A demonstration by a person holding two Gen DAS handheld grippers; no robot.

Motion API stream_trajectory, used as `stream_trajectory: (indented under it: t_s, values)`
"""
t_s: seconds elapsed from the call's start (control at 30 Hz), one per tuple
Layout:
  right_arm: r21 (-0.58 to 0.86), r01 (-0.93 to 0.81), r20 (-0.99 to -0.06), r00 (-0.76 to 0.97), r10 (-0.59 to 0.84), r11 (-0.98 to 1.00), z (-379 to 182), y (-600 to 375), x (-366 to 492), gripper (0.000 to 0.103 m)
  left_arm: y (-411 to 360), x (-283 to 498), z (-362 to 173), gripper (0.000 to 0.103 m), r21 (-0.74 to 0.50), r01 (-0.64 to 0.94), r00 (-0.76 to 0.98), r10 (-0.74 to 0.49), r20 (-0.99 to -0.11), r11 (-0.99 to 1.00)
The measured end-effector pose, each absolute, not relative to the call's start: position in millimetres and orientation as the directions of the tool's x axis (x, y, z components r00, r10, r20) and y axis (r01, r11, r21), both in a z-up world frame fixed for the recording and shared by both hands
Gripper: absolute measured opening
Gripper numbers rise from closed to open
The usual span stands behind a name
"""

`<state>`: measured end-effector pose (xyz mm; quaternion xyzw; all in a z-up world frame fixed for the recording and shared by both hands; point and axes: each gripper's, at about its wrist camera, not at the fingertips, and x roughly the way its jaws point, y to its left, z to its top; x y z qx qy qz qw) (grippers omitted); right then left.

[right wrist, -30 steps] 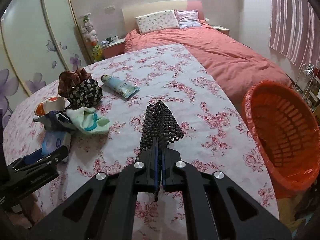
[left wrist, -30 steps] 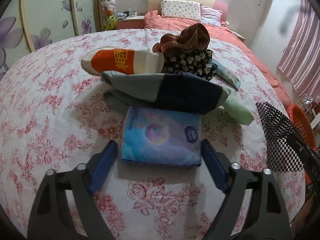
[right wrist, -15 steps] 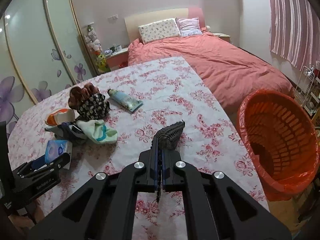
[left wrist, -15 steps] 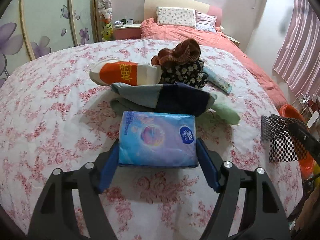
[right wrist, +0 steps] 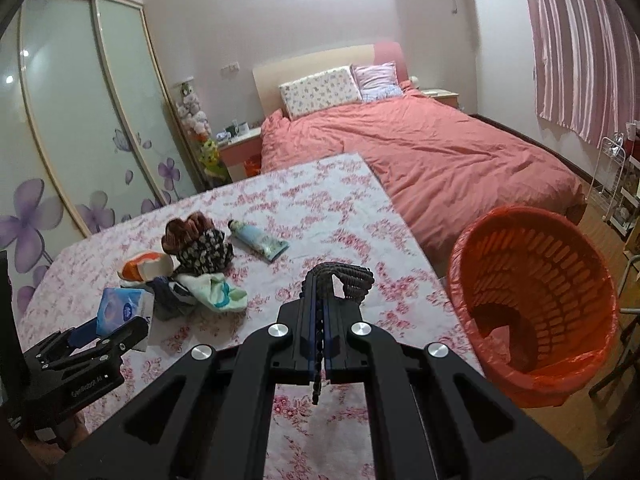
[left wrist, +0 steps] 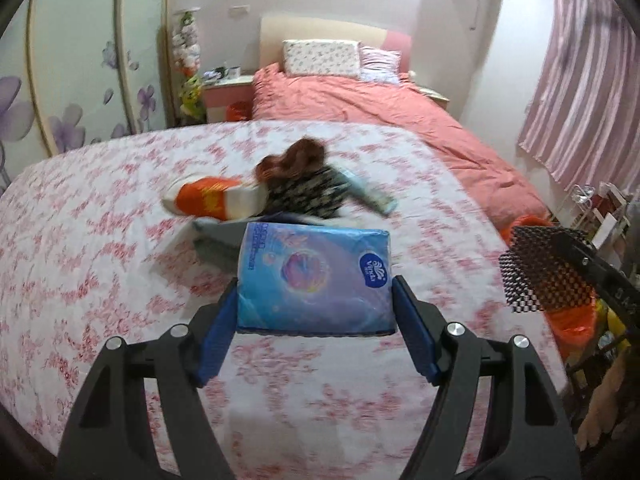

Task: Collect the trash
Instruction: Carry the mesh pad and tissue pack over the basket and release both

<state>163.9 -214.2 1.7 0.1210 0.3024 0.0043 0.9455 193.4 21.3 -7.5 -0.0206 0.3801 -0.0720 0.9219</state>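
My left gripper [left wrist: 314, 322] is shut on a blue tissue pack [left wrist: 314, 278] and holds it lifted above the floral table [left wrist: 80, 248]; the pack also shows in the right wrist view [right wrist: 120, 308]. My right gripper [right wrist: 320, 312] is shut on a black-and-white checkered mesh piece [right wrist: 344, 278], held above the table's right side; the mesh shows in the left wrist view [left wrist: 540, 276]. An orange bin [right wrist: 532, 300] with an orange liner stands on the floor right of the table.
On the table lie an orange-and-white sock [right wrist: 144, 266], dark and green-white socks [right wrist: 212, 294], a brown and a floral scrunchie [right wrist: 200, 242], and a tube [right wrist: 258, 240]. A pink bed [right wrist: 420, 152] stands behind. A wardrobe [right wrist: 80, 120] is at left.
My left gripper closed on the tissue pack and lifted it off the table. My right gripper rose with the mesh piece, towards the bin side.
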Motion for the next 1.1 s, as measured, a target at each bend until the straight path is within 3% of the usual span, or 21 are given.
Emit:
stream_trajectory:
  t_s: [0.53, 1.1]
  values:
    - [0.26, 0.188, -0.486, 0.873, -0.04, 0.947, 25.3, -282.0, 132.3, 0.003, -83.2, 183.8, 30.4, 0.072, -0.117, 0.32, 0.703, -0.318, -0.636, 0.94]
    - [0.333, 0.339, -0.494, 0.858, -0.143, 0.88, -1.2, -365.0, 133.5, 0.003, -206.6, 208.0, 14.6, 0.072, -0.162, 0.539, 0.58, -0.504, -0.64, 0.827]
